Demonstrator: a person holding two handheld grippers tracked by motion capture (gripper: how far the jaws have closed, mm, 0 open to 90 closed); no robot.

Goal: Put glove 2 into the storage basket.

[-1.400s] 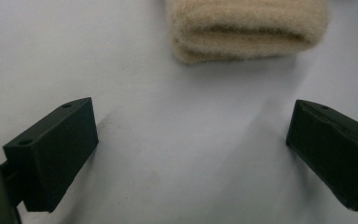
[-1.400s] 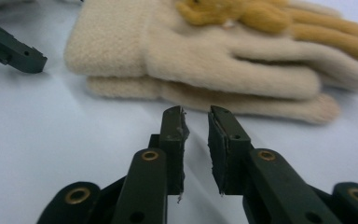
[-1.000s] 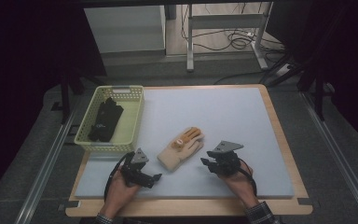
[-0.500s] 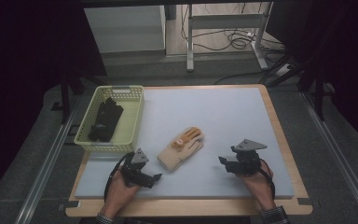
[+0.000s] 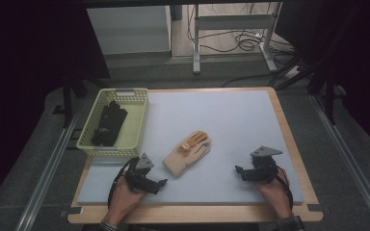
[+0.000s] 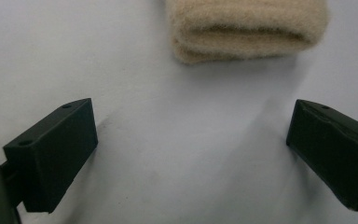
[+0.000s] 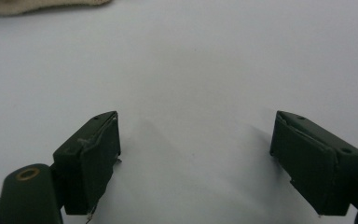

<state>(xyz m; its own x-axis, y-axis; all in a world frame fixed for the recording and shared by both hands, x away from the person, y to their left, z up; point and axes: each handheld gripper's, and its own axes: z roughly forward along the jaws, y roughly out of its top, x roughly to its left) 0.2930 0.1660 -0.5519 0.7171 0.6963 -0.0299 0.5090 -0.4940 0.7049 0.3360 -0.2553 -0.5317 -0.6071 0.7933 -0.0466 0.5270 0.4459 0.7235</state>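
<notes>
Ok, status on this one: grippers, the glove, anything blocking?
Left gripper open, empty, facing the cuff. Right gripper open, empty, off to the side. Beige knitted glove with orange fingertips flat on the pale blue mat. Path clear.

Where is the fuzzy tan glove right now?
In the high view the tan glove lies flat on the pale mat, just right of the yellow basket. It sits between the two grippers, closer to the left gripper, untouched.

Dark room; grey floor (image 5: 139, 72), cables (image 5: 241, 41), metal desk legs (image 5: 196, 41).
</notes>
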